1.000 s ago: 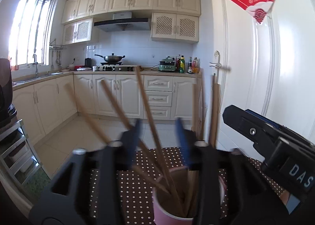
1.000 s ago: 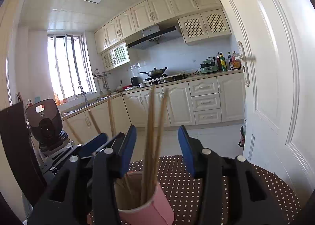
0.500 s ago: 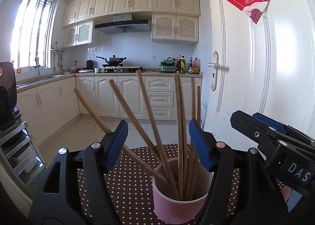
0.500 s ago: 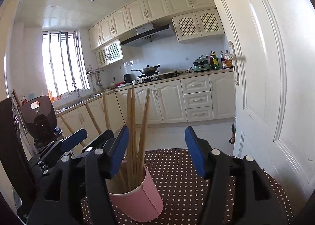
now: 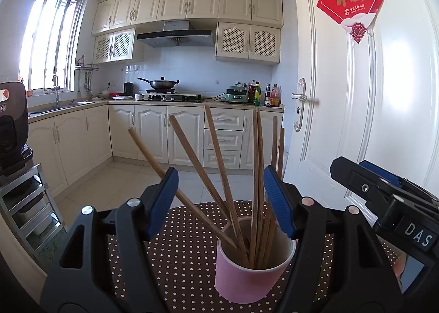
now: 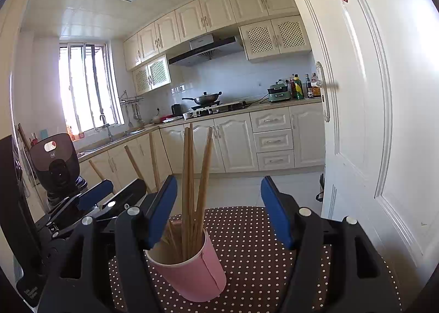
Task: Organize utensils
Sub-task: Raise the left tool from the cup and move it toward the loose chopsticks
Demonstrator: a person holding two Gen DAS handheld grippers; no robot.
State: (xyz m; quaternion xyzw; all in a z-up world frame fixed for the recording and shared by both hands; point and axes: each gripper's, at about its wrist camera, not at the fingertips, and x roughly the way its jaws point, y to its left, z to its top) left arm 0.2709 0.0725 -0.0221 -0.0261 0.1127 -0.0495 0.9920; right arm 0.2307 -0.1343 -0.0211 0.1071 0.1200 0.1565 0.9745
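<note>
A pink cup (image 5: 247, 272) (image 6: 192, 272) stands on a round table with a brown dotted cloth (image 5: 178, 244) (image 6: 247, 230). Several wooden chopsticks (image 5: 219, 162) (image 6: 189, 176) stand in it, some upright, some leaning left. My left gripper (image 5: 219, 184) is open just in front of the cup, pads clear of the sticks. My right gripper (image 6: 219, 195) has its jaws opening; the cup and sticks stand beyond its left finger, untouched. Each gripper shows in the other's view: the right gripper (image 5: 356, 169) at the right, the left gripper (image 6: 115, 192) at the left.
A white door (image 5: 356, 93) with a metal handle (image 5: 300, 99) stands close on the right. At the left are a black appliance (image 5: 11, 121) (image 6: 55, 162) and a metal rack (image 5: 24, 203). Cream kitchen cabinets and a tiled floor lie beyond the table.
Both grippers' jaws have widened and drawn back from the cup. The upright chopsticks that stood between the right jaws now rest free in the cup.
</note>
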